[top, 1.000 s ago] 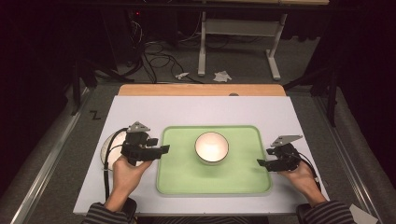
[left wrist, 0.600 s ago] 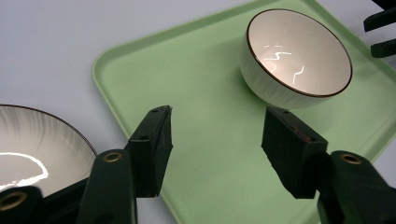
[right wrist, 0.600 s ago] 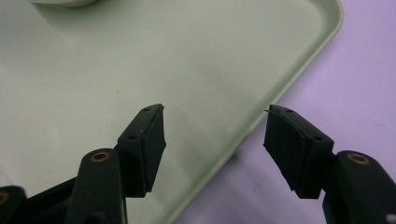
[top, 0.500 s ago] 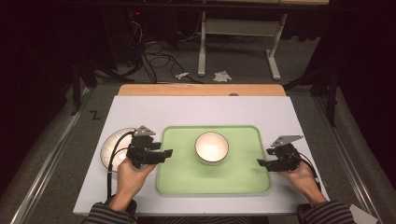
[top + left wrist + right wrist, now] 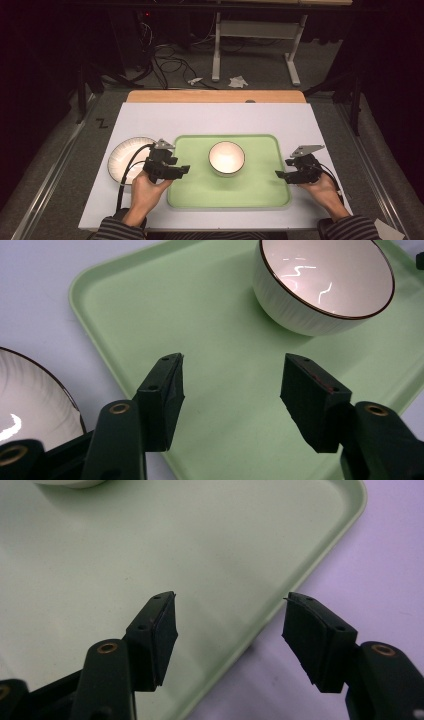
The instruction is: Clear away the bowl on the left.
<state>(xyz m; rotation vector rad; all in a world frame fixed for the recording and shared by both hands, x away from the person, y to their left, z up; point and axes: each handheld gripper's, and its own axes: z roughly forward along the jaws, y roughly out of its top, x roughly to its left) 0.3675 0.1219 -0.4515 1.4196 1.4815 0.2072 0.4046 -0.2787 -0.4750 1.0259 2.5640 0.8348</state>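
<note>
A light green tray [image 5: 250, 192] lies in the middle of the white table. On it stands a white bowl [image 5: 226, 157] with a dark rim, also seen in the left gripper view as the bowl [image 5: 325, 285]. A white plate [image 5: 122, 155] lies left of the tray. My left gripper [image 5: 184, 170] hovers open over the tray's left edge, jaws wide above the tray [image 5: 150, 305] with nothing between them. My right gripper [image 5: 280, 175] stands open at the tray's right edge; its jaws straddle the rim of the tray [image 5: 280, 615], apart from it.
The white table top [image 5: 215, 120] has a wooden strip [image 5: 215, 96] along its far edge. Beyond it on the dark floor stand a metal stand [image 5: 255, 35], cables and scraps of paper. A person's striped sleeves enter from the bottom.
My left gripper has moved right and slightly down, from over the plate's edge to the tray's left edge. The plate shows more now. My right gripper has kept still.
</note>
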